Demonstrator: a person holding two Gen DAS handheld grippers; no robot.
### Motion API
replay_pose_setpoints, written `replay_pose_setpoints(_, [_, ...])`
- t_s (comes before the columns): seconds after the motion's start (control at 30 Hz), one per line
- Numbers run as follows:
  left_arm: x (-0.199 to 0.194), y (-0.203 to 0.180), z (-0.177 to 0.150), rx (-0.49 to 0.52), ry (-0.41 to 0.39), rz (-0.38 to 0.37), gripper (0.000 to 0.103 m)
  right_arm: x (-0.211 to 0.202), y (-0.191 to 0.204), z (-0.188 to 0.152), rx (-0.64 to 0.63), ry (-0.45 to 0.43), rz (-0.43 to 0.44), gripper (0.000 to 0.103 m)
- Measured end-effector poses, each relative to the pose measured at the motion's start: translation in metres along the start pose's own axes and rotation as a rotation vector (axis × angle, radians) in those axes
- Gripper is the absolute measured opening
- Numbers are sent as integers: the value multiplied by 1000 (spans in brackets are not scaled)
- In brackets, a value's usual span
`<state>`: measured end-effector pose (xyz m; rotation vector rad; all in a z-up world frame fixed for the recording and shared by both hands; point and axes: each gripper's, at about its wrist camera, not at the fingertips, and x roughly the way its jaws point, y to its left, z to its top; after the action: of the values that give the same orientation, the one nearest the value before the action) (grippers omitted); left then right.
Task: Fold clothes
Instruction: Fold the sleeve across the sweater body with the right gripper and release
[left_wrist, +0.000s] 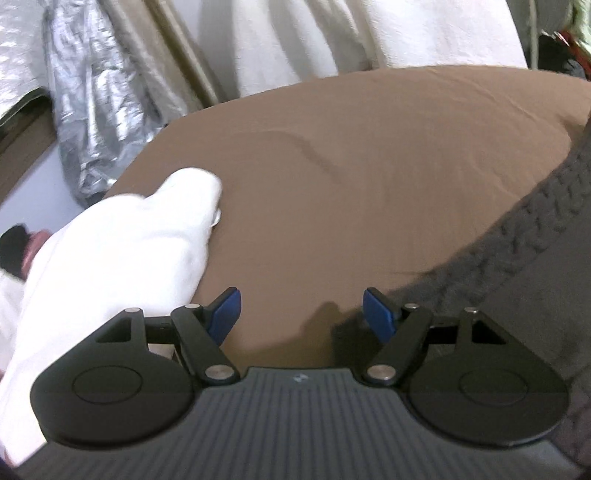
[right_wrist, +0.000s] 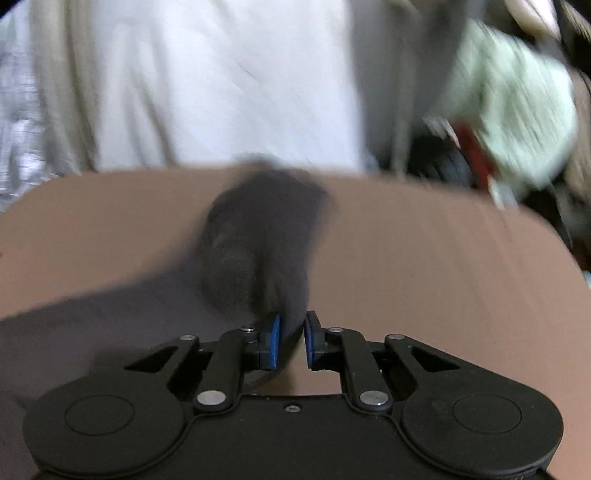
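While left gripper gapes, right gripper pinching dark garment.

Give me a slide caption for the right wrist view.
Right gripper pinches dark grey garment above brown sheet.

no text, label or number can be read in either view

Brown sheet covers the surface, w/ a shallow crease near its middle. Behind it, white curtain hangs in folds; crinkled silver foil cover at left. In right wrist view, blurred pale green bundle w/ red bit beside it at far right.
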<state>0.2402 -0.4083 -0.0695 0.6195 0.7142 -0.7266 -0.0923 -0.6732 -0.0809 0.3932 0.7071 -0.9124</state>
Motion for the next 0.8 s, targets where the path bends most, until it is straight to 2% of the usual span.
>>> replay_pose_setpoints(0.07, [14,-1,3,22,26,-76,75,-4,-22,-9,-37,56,-43,22])
replay_pose_setpoints(0.1, [19,-1,3,23,37,-106,77,-6,-30,-13,-51,61,-38,33])
replay_pose_setpoints(0.13, [23,-2,3,13,45,-128,78,-7,-38,-13,-45,59,-1,46])
replay_pose_setpoints(0.2, [31,-4,2,-6,61,-172,78,-9,-48,-13,-5,58,82,57])
replay_pose_setpoints(0.23, [35,-5,2,-16,69,-194,75,-8,-49,-13,30,60,127,58])
replay_pose_setpoints(0.27, [39,-6,2,-26,77,-216,67,-7,-51,-12,64,62,171,60])
replay_pose_setpoints(0.3, [40,-7,2,-34,82,-240,38,-4,-53,-11,94,71,205,66])
replay_pose_setpoints(0.33, [37,-8,2,-38,84,-257,8,2,-52,-9,119,83,241,67])
replay_pose_setpoints(0.37, [32,-13,2,-26,81,-246,9,-2,-52,-14,120,87,275,67])
replay_pose_setpoints(0.43, [17,-26,3,34,52,-180,7,-2,-41,-20,75,82,337,67])
replay_pose_setpoints(0.47, [10,-32,3,76,13,-136,7,-2,-29,-20,34,79,379,67])
replay_pose_setpoints(0.5, [1,-34,4,95,-57,-94,7,-4,-20,-21,-26,86,424,67])
replay_pose_setpoints(0.57, [-15,-27,12,52,-216,-23,5,-6,-1,-28,-173,96,461,67])
replay_pose_setpoints(0.6, [-19,-17,20,-28,-241,10,4,-4,8,-32,-237,96,440,67])
replay_pose_setpoints(0.63, [-19,-4,27,-115,-243,23,0,-4,13,-34,-270,84,404,67])
replay_pose_setpoints(0.67, [-17,9,34,-181,-244,66,0,-4,18,-36,-300,72,367,67])
replay_pose_setpoints(0.7, [-16,17,38,-201,-247,152,0,-7,18,-36,-297,61,348,67])
replay_pose_setpoints(0.73, [-14,21,40,-183,-247,241,0,-10,15,-37,-279,47,345,67])
replay_pose_setpoints(0.77, [-13,25,40,-156,-236,293,0,-13,7,-37,-251,37,346,67])
replay_pose_setpoints(0.8, [-12,29,39,-145,-206,280,0,-17,0,-37,-222,27,348,67])
